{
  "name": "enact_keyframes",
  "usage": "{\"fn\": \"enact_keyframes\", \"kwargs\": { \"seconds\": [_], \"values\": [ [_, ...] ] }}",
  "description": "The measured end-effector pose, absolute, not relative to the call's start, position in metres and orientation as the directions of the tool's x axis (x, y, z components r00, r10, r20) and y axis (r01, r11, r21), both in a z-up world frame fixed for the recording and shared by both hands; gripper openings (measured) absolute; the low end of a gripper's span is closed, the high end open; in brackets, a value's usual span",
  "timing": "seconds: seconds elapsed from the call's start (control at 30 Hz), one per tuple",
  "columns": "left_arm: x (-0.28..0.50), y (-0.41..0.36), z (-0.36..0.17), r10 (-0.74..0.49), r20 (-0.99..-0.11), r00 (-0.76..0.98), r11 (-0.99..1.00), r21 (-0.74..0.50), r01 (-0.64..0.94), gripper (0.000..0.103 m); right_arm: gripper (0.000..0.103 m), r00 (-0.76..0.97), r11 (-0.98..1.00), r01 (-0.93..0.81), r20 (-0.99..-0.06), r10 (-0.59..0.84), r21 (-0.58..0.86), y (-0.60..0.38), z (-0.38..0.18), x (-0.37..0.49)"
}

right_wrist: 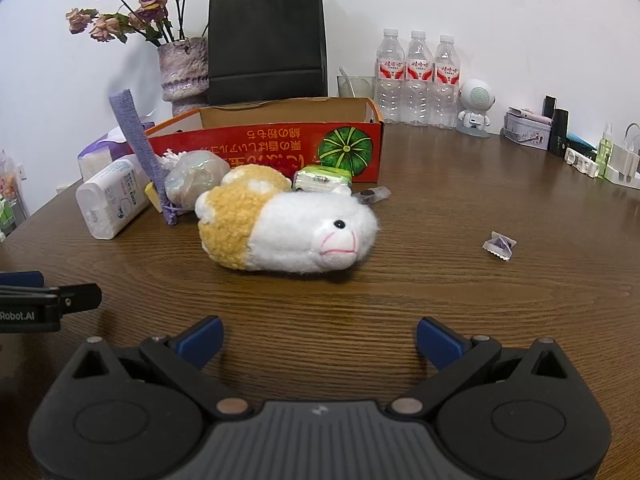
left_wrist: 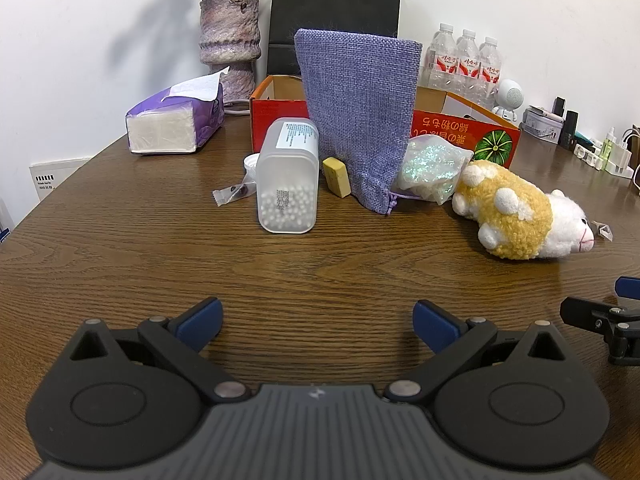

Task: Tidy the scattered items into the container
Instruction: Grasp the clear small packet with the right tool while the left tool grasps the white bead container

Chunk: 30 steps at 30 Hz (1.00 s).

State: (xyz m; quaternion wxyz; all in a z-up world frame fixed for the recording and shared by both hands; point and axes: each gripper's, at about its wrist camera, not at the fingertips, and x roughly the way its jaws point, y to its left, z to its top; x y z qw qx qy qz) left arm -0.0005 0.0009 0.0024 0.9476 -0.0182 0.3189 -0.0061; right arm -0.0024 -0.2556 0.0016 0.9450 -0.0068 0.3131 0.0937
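A red cardboard box (left_wrist: 460, 130) (right_wrist: 280, 146) stands open at the back of the wooden table. In front of it lie a clear cotton-swab jar (left_wrist: 288, 184) (right_wrist: 110, 200), a yellow eraser block (left_wrist: 337, 176), a purple burlap pouch (left_wrist: 356, 112) (right_wrist: 140, 140) leaning on the box, an iridescent bag (left_wrist: 432, 172) (right_wrist: 196, 180), a yellow-and-white plush toy (left_wrist: 520, 212) (right_wrist: 288, 228), a green packet (right_wrist: 322, 178) and small wrappers (left_wrist: 234, 194) (right_wrist: 499, 245). My left gripper (left_wrist: 318, 322) is open and empty, short of the jar. My right gripper (right_wrist: 320, 340) is open and empty, facing the plush.
A tissue pack (left_wrist: 176, 120), a vase of dried roses (right_wrist: 184, 72), a black paper bag (right_wrist: 266, 40), three water bottles (right_wrist: 418, 80), a small white robot figure (right_wrist: 476, 106) and small bottles and chargers (right_wrist: 600, 156) line the back of the table and the wall.
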Motion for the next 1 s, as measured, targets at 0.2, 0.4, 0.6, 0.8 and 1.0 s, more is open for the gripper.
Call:
{"fn": "enact_keyframes", "kwargs": {
  "seconds": [0.2,0.4,0.6,0.8,1.0],
  "values": [
    [0.000,0.001,0.002,-0.023,-0.604,0.796,0.999,-0.038,0.000,0.103,0.103,0.786,0.982,-0.181,-0.593,0.173,0.047,-0.256,0.001,-0.002],
    [0.000,0.001,0.002,-0.022,-0.605,0.796,0.999,-0.037,0.000,0.103,0.103,0.787,0.982,-0.181,-0.593,0.173,0.047,-0.256,0.001,-0.002],
    [0.000,0.003,0.000,-0.027,-0.603,0.798,0.999,-0.044,0.001,0.103,0.103,0.784,0.980,-0.180,-0.590,0.196,0.086,-0.261,0.001,-0.002],
    [0.007,0.012,0.008,-0.047,-0.580,0.814,0.997,-0.071,0.007,0.103,0.103,0.787,0.980,-0.150,-0.584,0.199,0.132,-0.290,0.006,0.003],
    [0.027,0.016,0.023,0.018,-0.538,0.843,0.999,-0.030,-0.040,0.103,0.103,0.799,0.995,-0.056,-0.594,0.091,0.078,-0.330,0.013,0.026]
  ]
}}
